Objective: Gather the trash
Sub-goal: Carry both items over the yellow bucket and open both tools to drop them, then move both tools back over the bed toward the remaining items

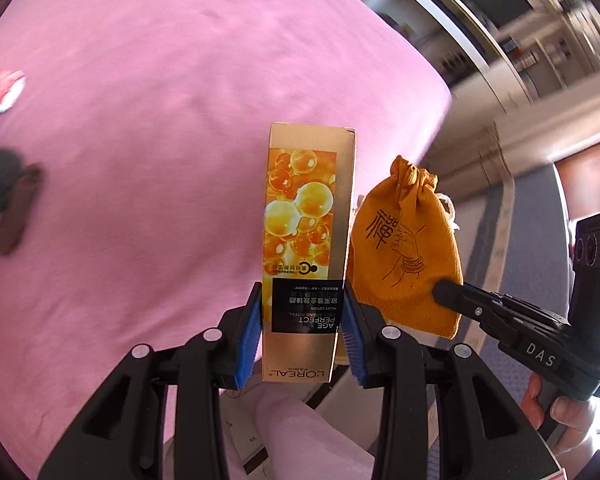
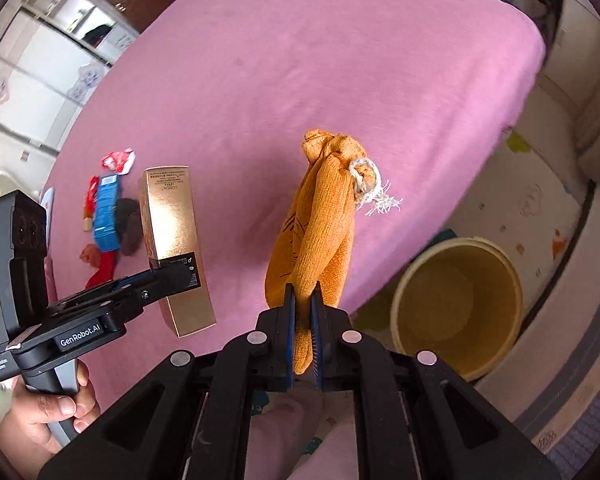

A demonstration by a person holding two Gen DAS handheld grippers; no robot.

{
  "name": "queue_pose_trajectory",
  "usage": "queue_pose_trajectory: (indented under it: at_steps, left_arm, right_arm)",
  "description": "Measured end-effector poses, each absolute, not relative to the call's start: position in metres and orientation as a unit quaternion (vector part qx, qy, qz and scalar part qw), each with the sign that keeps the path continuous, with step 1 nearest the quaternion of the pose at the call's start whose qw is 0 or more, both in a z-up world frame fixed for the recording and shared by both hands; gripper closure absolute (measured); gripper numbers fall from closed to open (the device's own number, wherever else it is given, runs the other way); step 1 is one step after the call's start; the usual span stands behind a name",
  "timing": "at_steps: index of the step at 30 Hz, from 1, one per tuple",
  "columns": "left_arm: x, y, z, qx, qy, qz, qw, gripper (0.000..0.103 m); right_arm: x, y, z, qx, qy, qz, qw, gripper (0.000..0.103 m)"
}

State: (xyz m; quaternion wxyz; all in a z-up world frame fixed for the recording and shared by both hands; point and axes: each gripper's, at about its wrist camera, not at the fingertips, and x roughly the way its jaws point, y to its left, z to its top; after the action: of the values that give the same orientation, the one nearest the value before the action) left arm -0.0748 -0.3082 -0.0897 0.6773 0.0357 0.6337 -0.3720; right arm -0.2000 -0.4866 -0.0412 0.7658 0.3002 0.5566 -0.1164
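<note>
Bed (image 2: 340,60): pink sheet | floor: yellow bin (image 2: 456,308) | left hand-held gripper (image 1: 304,328) clamps L'Oréal Age Perfect box (image 1: 304,240) | right hand-held gripper (image 2: 303,332) clamps orange drawstring pouch (image 2: 316,232)

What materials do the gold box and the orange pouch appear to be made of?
Gold box: likely thin cardboard with a glossy metallic print; it has sharp folded edges and a sheen. Orange pouch: soft woven or knitted cloth, matte; it shows ribbed texture, folds, and a frayed drawstring.

One gold carton (image 1: 306,240), one orange pouch (image 1: 404,252), one yellow bin (image 2: 456,308).
</note>
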Motion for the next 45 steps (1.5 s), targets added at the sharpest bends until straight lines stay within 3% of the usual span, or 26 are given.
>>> queue_pose_trajectory:
  at_steps: [8,18,19,20,21,31,45]
  left_arm:
    - [-0.143,-0.425,-0.122,0.132,0.639,-0.456,0.605,0.066]
    - [-0.2,-0.498,-0.172,0.195,0.658,-0.507,0.521,0.063]
    - [-0.203,-0.503,-0.176,0.198,0.658,-0.51,0.517,0.058]
    - [-0.205,-0.507,-0.179,0.206,0.659,-0.507,0.515,0.039]
    - [-0.206,-0.512,-0.183,0.212,0.662,-0.503,0.514,0.033]
    - [-0.208,-0.525,-0.196,0.231,0.663,-0.485,0.521,0.033]
    - [-0.174,-0.502,-0.158,0.198,0.645,-0.488,0.555,0.033]
  right_arm:
    - [-0.287,-0.546,-0.068,0.345,0.56,-0.207,0.724,0.096]
    - [-0.344,-0.577,-0.1,0.382,0.567,-0.245,0.687,0.092]
    - [-0.347,-0.58,-0.102,0.383,0.567,-0.252,0.685,0.09]
    - [-0.351,-0.584,-0.103,0.383,0.564,-0.26,0.684,0.082]
    - [-0.355,-0.587,-0.104,0.385,0.562,-0.265,0.682,0.073]
    - [-0.378,-0.605,-0.106,0.42,0.545,-0.278,0.67,0.072]
    - [-0.329,-0.591,-0.083,0.385,0.546,-0.249,0.701,0.072]
